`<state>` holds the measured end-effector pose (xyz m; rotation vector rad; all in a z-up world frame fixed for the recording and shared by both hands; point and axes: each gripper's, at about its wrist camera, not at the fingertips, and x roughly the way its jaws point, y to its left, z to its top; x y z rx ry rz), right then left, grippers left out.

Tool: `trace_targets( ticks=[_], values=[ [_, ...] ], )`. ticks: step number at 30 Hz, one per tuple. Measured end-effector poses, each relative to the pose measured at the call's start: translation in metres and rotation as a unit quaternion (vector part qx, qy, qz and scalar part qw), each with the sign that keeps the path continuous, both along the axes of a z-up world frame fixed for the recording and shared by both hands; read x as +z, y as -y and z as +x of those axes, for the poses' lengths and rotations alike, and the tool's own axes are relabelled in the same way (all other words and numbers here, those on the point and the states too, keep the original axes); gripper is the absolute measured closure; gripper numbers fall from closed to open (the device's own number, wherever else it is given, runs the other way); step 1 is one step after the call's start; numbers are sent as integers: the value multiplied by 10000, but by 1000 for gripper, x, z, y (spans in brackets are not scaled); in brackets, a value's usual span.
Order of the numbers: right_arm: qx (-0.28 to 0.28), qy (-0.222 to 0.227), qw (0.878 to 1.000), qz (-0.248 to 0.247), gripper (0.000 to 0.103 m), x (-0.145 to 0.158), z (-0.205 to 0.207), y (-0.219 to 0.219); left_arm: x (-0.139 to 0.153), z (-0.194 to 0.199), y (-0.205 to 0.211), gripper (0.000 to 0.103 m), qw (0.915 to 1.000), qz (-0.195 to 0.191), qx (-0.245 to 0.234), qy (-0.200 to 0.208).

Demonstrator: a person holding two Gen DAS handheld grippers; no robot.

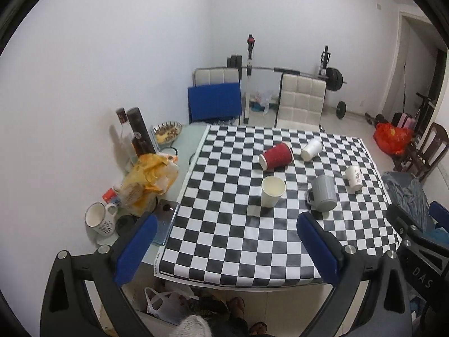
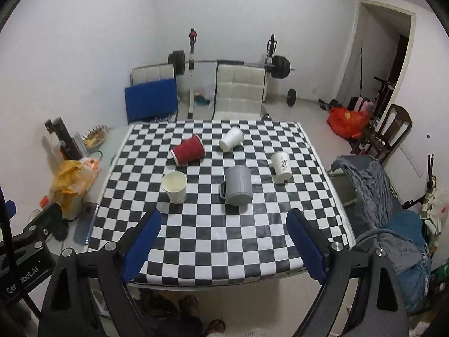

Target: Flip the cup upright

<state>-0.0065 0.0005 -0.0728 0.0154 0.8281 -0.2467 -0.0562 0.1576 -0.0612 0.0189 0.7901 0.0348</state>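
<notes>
Left hand-held gripper (image 1: 224, 241): black frame, blue padded fingers spread wide, nothing between them, held over the near edge of the worktop. Right hand-held gripper (image 2: 224, 241): same build, fingers likewise spread and empty.

Worktop (image 2: 213, 241): rectangular, under a glossy black-and-white chequered cloth; the near half of the cloth is bare.

Grey ribbed plastic mug with side handle (image 2: 238, 185): standing mouth-down at mid-cloth, handle toward the left.

Cream paper cup (image 2: 175, 186): upright, open mouth up, left of the grey mug and well apart from it.

Red ribbed paper cup (image 2: 188, 150): lying on its side, behind the cream cup.

Plain white paper cup (image 2: 231, 138): on its side near the far edge, mouth toward the camera.

White paper cup with dark printed characters (image 2: 281, 165): tipped over near the right edge.

Left wrist view only: white ceramic mug with lettering (image 1: 99, 219) and a dark glossy phone (image 1: 166, 221), both on the uncovered glass strip left of the cloth.

Right wrist view only: grey crumpled cloth (image 2: 370, 179) draped just beside the right edge of the worktop.
</notes>
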Motion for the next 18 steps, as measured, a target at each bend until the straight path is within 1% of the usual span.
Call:
trace_targets(
  ticks=[4, 10, 18],
  values=[
    [15, 113, 9999, -24, 11, 16, -17, 3, 11, -14, 2, 1, 9999, -65, 93, 110],
    [31, 262, 9996, -54, 10, 36, -38, 7, 19, -27, 6, 1, 9995, -84, 138, 261],
    [44, 378, 9992, -129, 10, 46, -52, 8, 23, -36, 10, 1, 9993, -67, 145, 328]
  ],
)
